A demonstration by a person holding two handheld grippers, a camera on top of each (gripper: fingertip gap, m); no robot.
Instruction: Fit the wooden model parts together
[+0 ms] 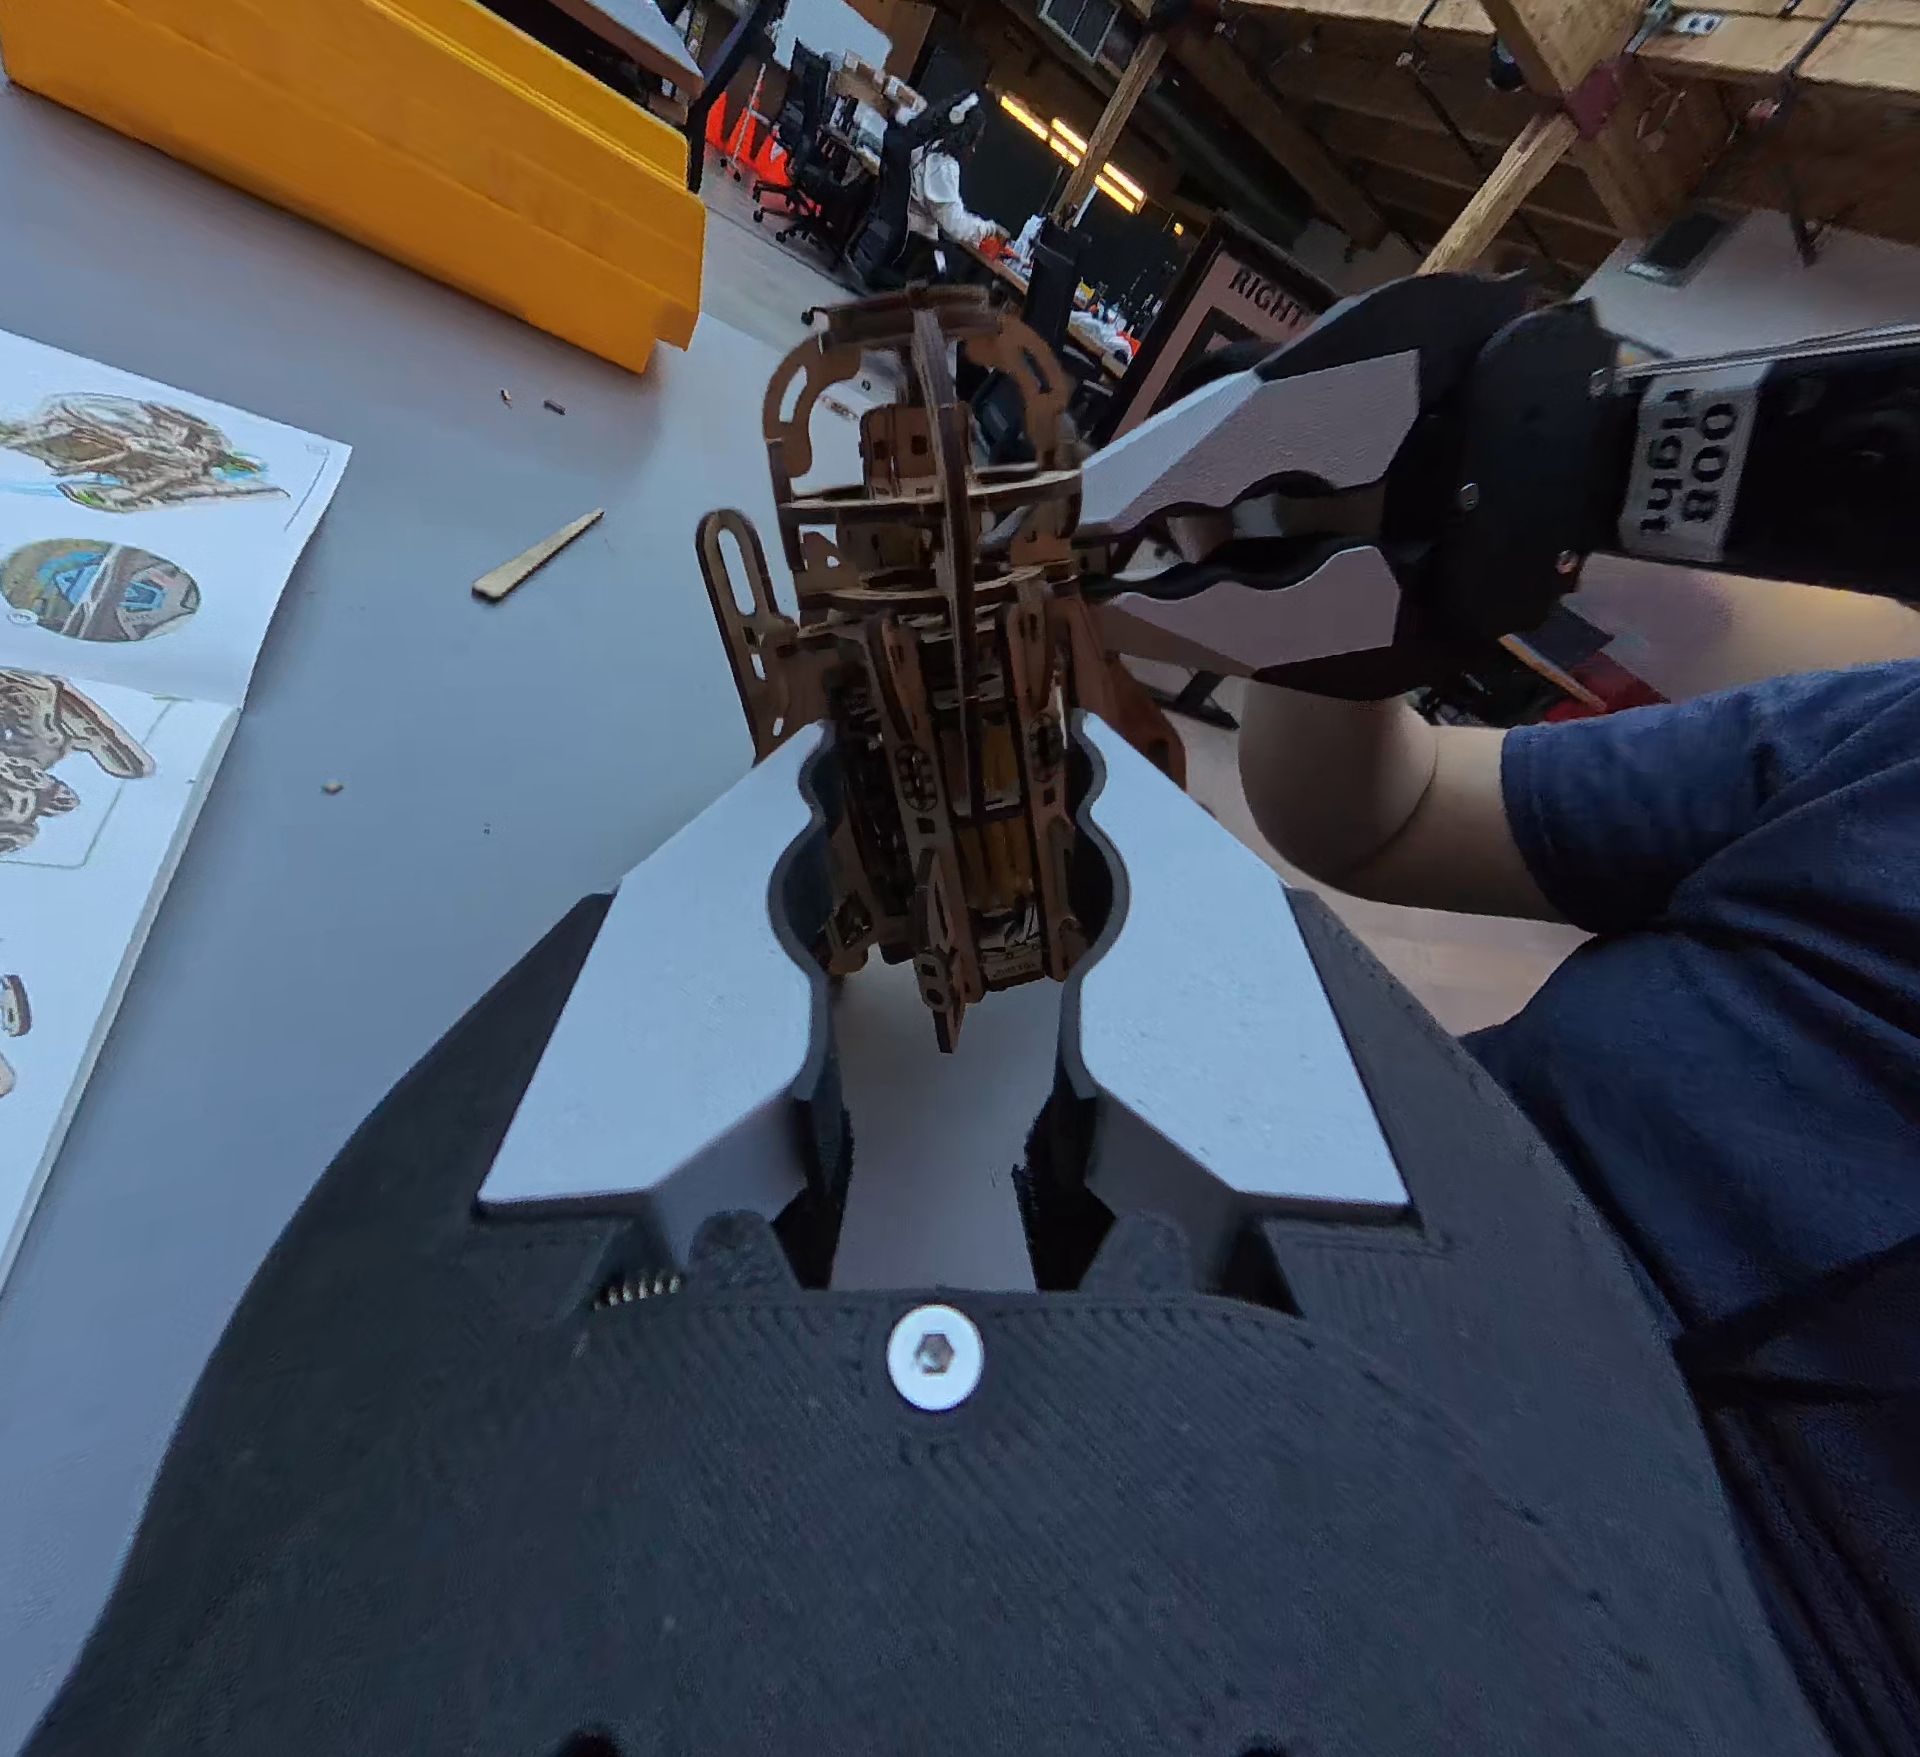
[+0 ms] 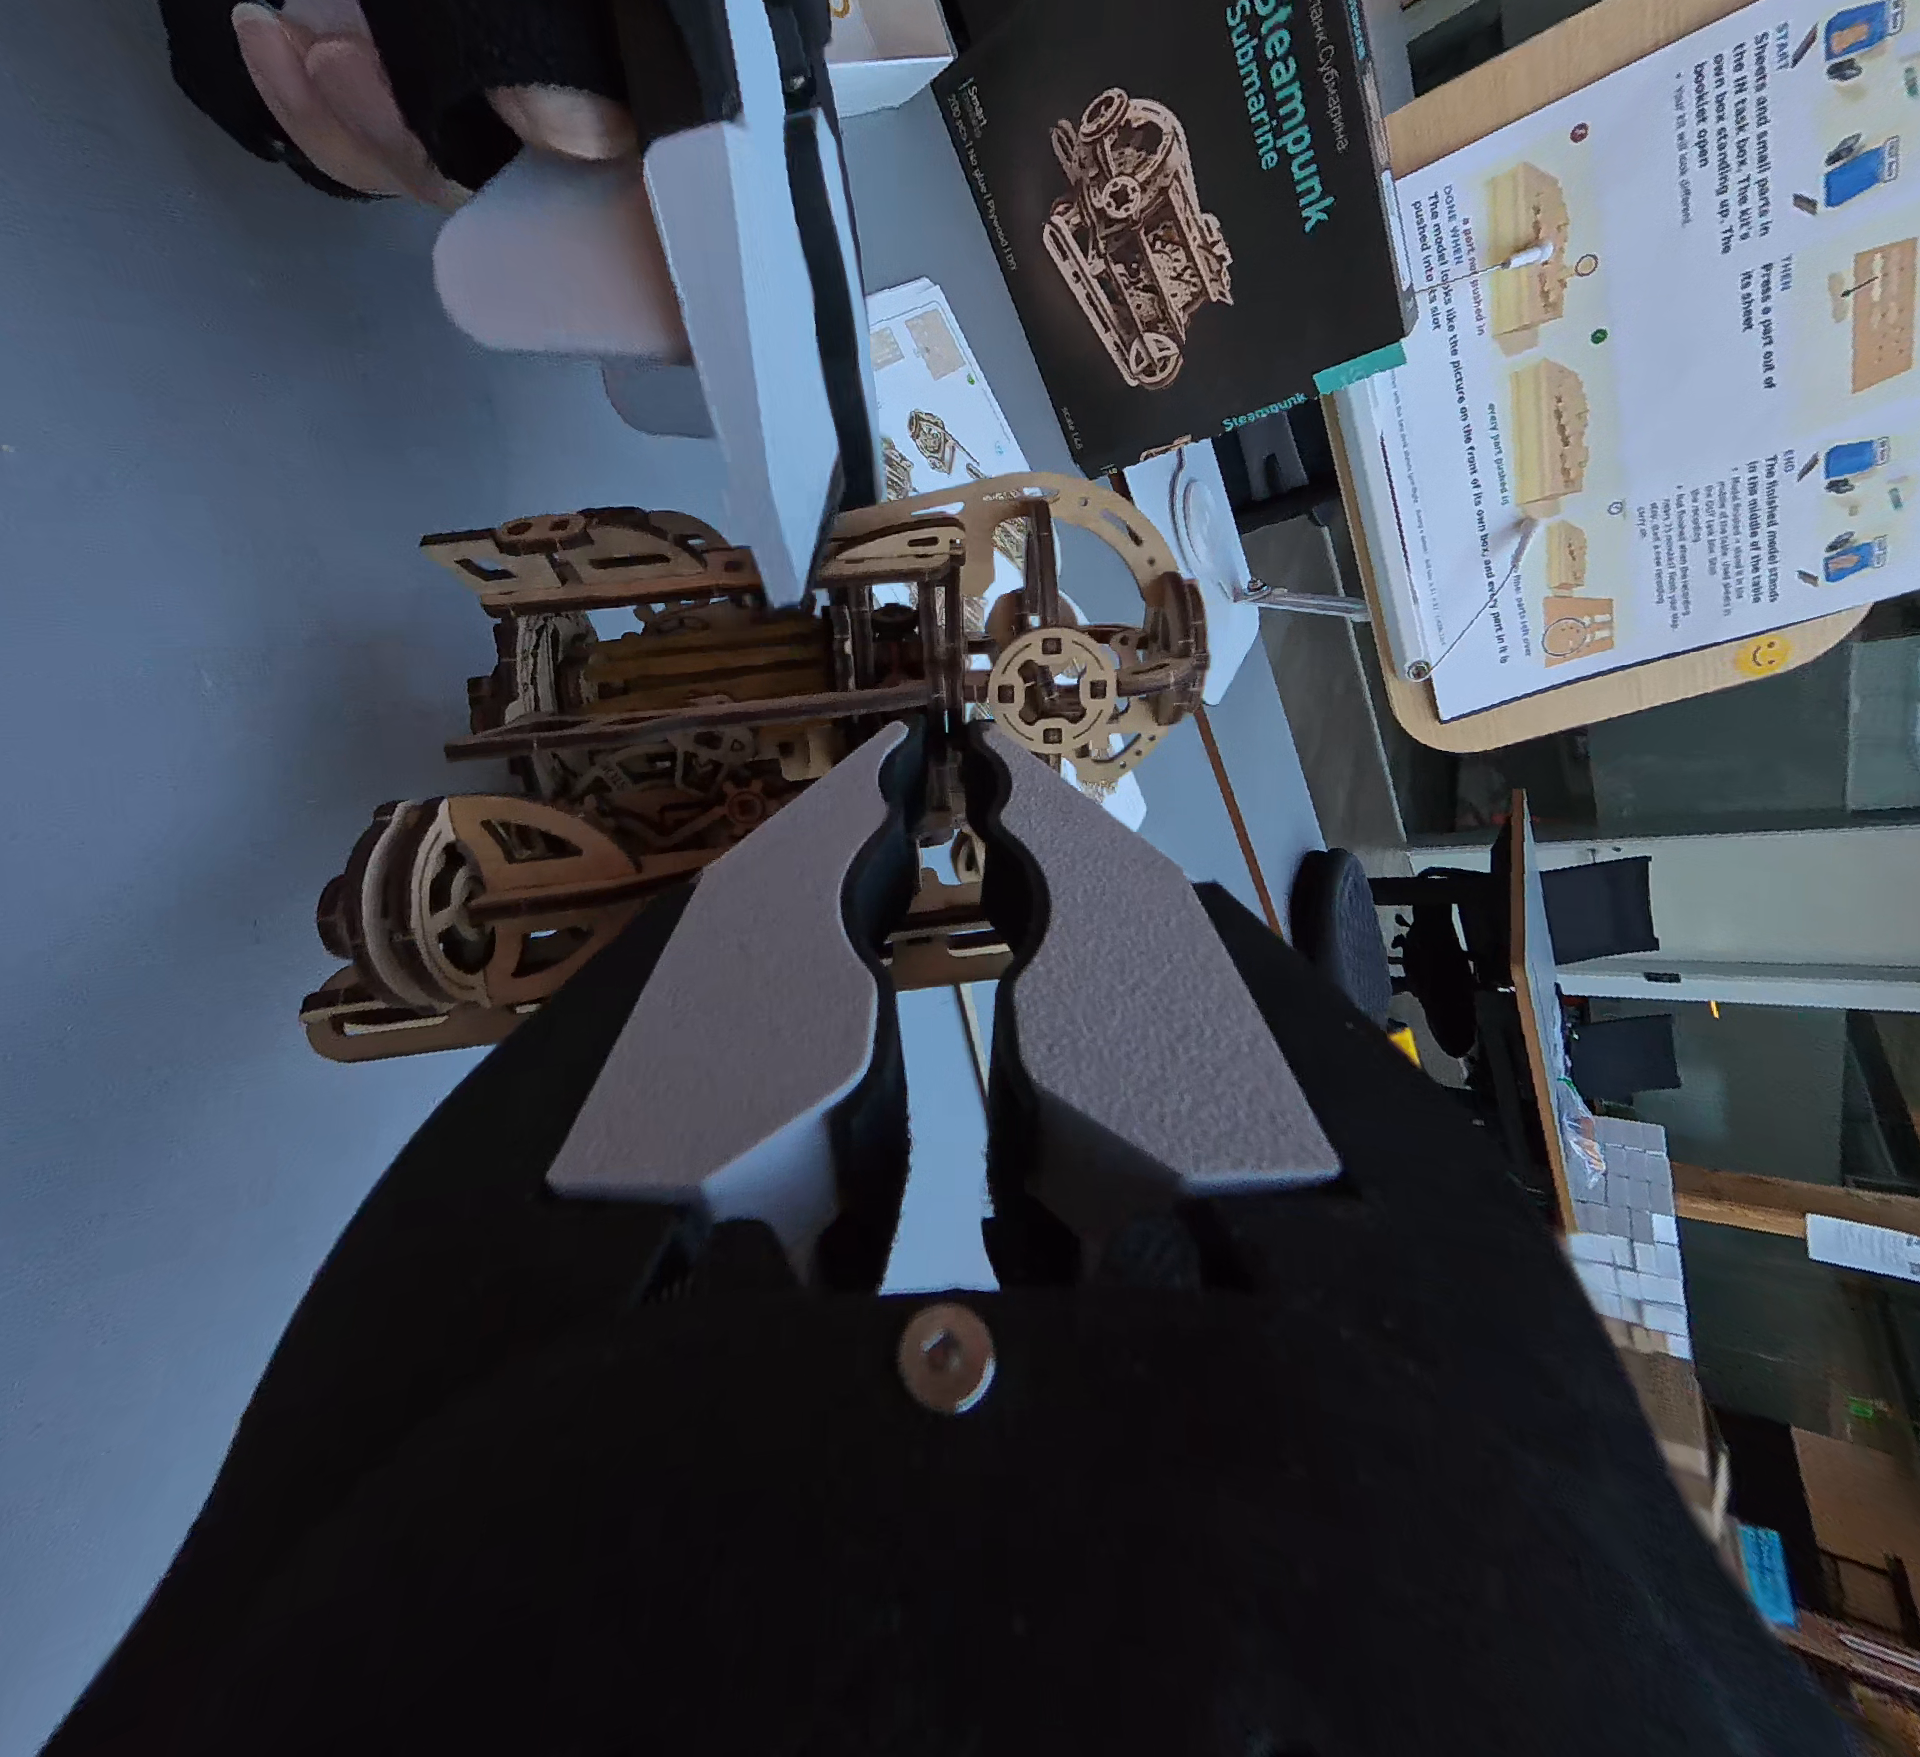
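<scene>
Two hand-held grippers meet on one wooden model (image 1: 925,668), which is lifted off the grey bench (image 1: 395,668). The left hand-held gripper (image 1: 948,751) has its grey fingers closed around the model's long body, gripping it from both sides, with the model's ringed end pointing away from the camera. The right hand-held gripper (image 2: 940,751) comes in from the side, its fingers narrowed to a thin gap and pinching a thin wooden plate near the model's gear wheel. In the left wrist view a loose wooden strip (image 1: 537,554) lies on the bench, near an open instruction booklet (image 1: 114,627) and a yellow bin (image 1: 343,76). In the right wrist view the dark kit box (image 2: 1174,180) stands behind the model, beside an instruction board (image 2: 1662,305).
</scene>
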